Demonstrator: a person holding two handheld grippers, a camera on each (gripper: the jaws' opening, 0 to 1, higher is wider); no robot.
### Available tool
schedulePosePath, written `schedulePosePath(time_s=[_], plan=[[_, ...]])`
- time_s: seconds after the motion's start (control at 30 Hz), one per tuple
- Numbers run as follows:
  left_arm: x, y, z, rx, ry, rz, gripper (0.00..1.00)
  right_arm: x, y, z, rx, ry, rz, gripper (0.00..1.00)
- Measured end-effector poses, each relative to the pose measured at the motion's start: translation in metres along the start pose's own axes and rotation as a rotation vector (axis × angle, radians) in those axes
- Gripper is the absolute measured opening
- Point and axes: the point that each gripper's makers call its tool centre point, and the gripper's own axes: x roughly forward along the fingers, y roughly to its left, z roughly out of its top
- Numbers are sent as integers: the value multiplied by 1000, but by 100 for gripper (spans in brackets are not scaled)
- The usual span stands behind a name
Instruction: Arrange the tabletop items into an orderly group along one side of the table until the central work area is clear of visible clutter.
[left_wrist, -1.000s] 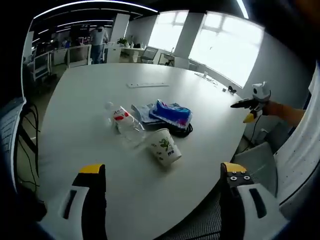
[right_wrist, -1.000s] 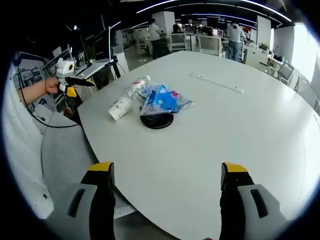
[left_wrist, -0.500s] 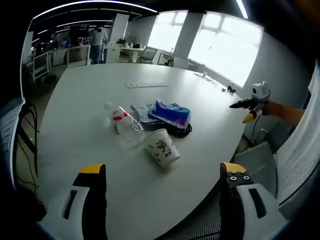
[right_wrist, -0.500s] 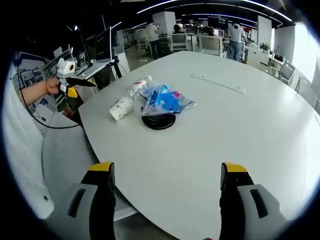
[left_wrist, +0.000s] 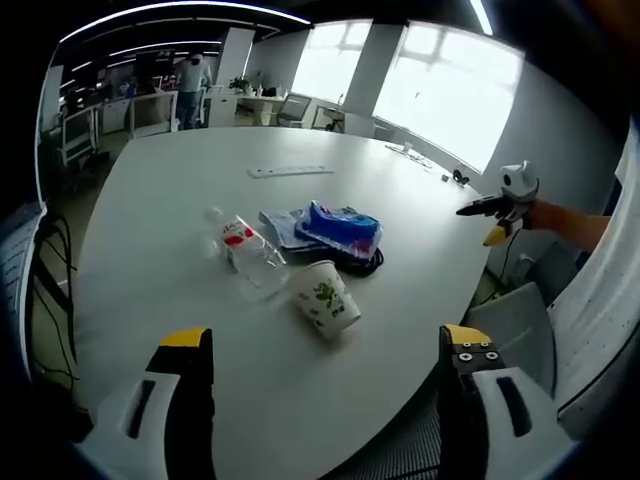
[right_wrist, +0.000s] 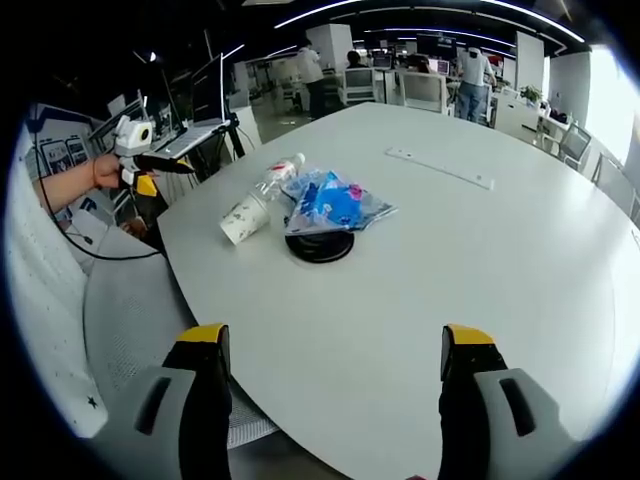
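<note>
My left tongs (left_wrist: 325, 345) hang above the near edge of the white tabletop (left_wrist: 150, 200), jaws standing well apart with nothing between them. Ahead of them and slightly left lies a clear plastic bottle (left_wrist: 246, 250) on its side, its long axis running away from me and leftward, cap at the far end; its red and white label has writing too small for me to read. Just right of it and nearer to me a paper cup (left_wrist: 328, 298) lies tipped over, bottom toward the tongs, printed with a green leaf motif and no legible wording. Beyond the cup a blue plastic packet (left_wrist: 340, 226) rests on a black round disc (left_wrist: 366, 262), probably a coaster or charging pad, though I cannot tell which. All four sit clustered mid-table, touching or nearly so. My right tongs (right_wrist: 327, 345), likewise spread open and empty, look at the same cluster from the other side, with the disc (right_wrist: 320, 246) closest and the cup (right_wrist: 241, 217) and bottle (right_wrist: 276, 176) farther left. I judge the left tongs the nearer to the cup, which lies straight ahead and is the natural first pick.
</note>
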Motion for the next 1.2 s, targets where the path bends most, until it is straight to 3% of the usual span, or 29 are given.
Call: schedulePosePath(time_s=[0.83, 1.2], plan=[[15, 3, 13, 38, 4, -31, 95, 8, 2, 15, -7, -37, 3, 85], [25, 0, 20, 52, 9, -51, 94, 20, 10, 22, 31, -52, 34, 81]])
